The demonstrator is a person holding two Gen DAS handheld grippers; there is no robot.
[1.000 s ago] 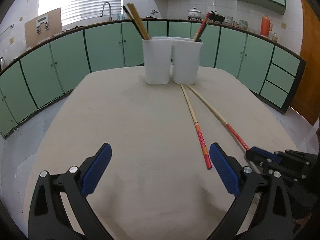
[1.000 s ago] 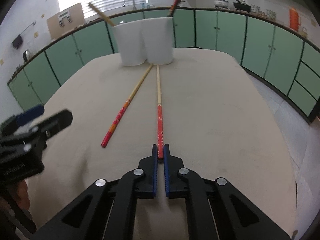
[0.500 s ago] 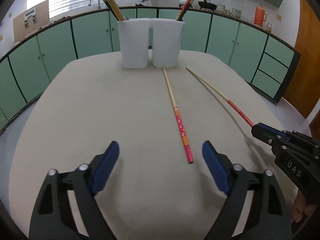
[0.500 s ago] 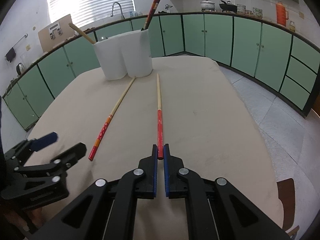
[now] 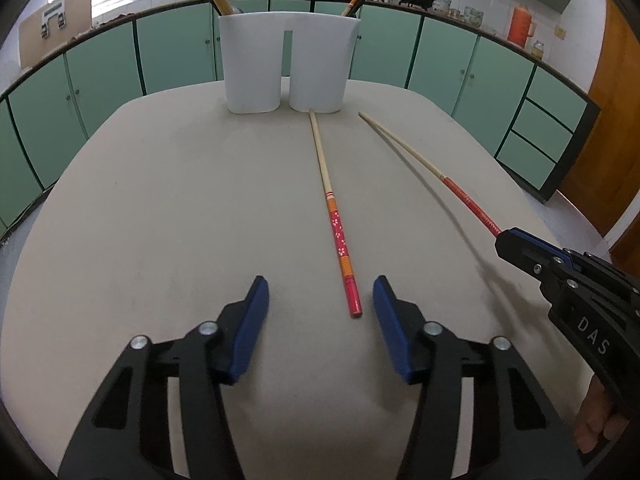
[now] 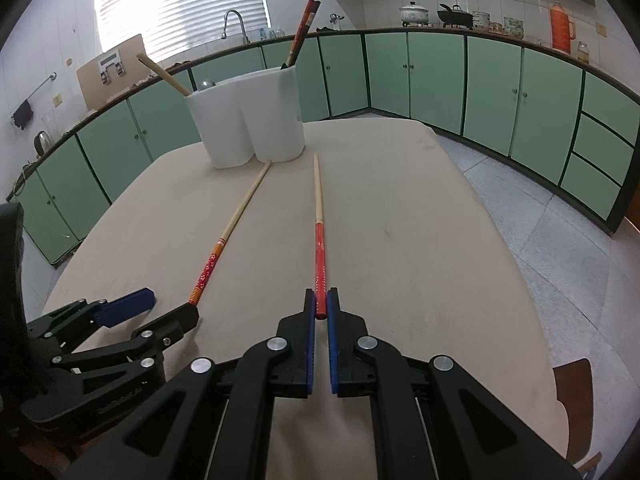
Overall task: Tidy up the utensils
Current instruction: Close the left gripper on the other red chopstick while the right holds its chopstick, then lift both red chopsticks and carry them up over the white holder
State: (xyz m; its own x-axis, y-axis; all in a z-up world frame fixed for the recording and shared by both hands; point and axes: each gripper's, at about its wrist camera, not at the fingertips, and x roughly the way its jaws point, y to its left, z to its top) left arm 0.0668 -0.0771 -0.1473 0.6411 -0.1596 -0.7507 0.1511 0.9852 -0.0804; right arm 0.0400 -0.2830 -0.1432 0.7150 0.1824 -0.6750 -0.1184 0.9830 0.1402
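A white two-part utensil holder (image 5: 286, 70) stands at the table's far end, with brown chopsticks in its left cup and red ones in its right; it also shows in the right wrist view (image 6: 248, 118). My right gripper (image 6: 321, 308) is shut on the red end of a chopstick (image 6: 319, 216) and holds it slightly lifted; in the left wrist view this chopstick (image 5: 424, 168) hangs above its shadow. My left gripper (image 5: 320, 300) is open, with the red end of the flowered chopstick (image 5: 332, 208) between its fingers, nearer the right one. That chopstick lies flat (image 6: 236, 220).
The beige table (image 5: 160, 208) has rounded edges. Green cabinets (image 6: 440, 76) ring the room. A wooden chair (image 6: 572, 380) stands off the table's near right corner.
My left gripper has moved forward and right, so the flowered chopstick's end now lies between its fingers. My right gripper has lifted its chopstick off the table.
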